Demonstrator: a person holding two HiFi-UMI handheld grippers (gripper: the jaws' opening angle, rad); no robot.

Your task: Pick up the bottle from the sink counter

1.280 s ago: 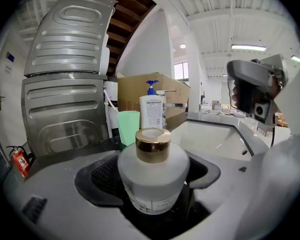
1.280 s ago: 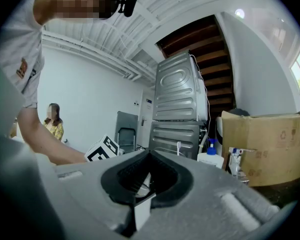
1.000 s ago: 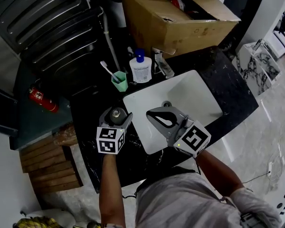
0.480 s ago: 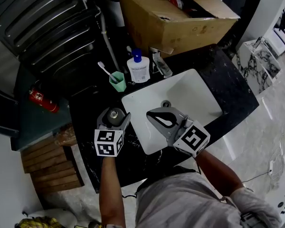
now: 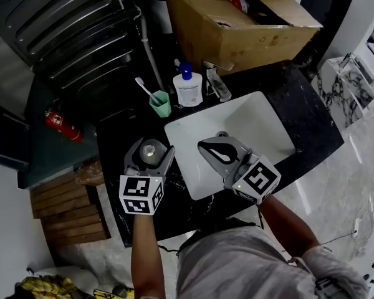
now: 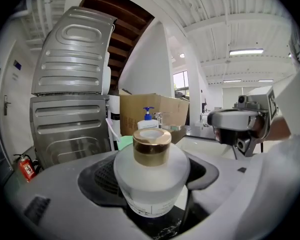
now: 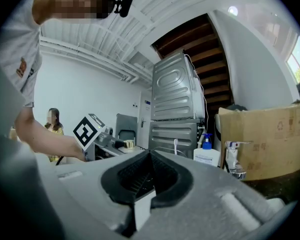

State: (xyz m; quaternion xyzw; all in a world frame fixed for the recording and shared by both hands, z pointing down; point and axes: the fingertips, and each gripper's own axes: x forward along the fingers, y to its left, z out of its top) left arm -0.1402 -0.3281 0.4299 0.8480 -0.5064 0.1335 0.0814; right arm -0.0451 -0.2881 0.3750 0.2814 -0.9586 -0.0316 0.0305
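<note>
A frosted round bottle point(image 6: 151, 176) with a gold cap sits between the jaws of my left gripper point(image 6: 151, 189), which is shut on its body. In the head view that bottle point(image 5: 153, 149) is held above the black counter point(image 5: 308, 114), left of the white sink point(image 5: 252, 120). My right gripper point(image 5: 207, 148) hovers over the sink's near left part. Its jaws are shut with nothing between them, as the right gripper view point(image 7: 148, 156) shows. The two grippers are side by side and apart.
At the back of the counter stand a white pump bottle point(image 5: 188, 87), a green cup with a toothbrush point(image 5: 160, 103) and a chrome faucet point(image 5: 215, 83). Behind them is an open cardboard box point(image 5: 249, 23). A grey appliance point(image 5: 62, 30) and a red fire extinguisher point(image 5: 62, 126) are at left.
Almost nothing differs. The left gripper keeps its hold on the bottle and has drifted slightly toward me; the right gripper stays over the sink.
</note>
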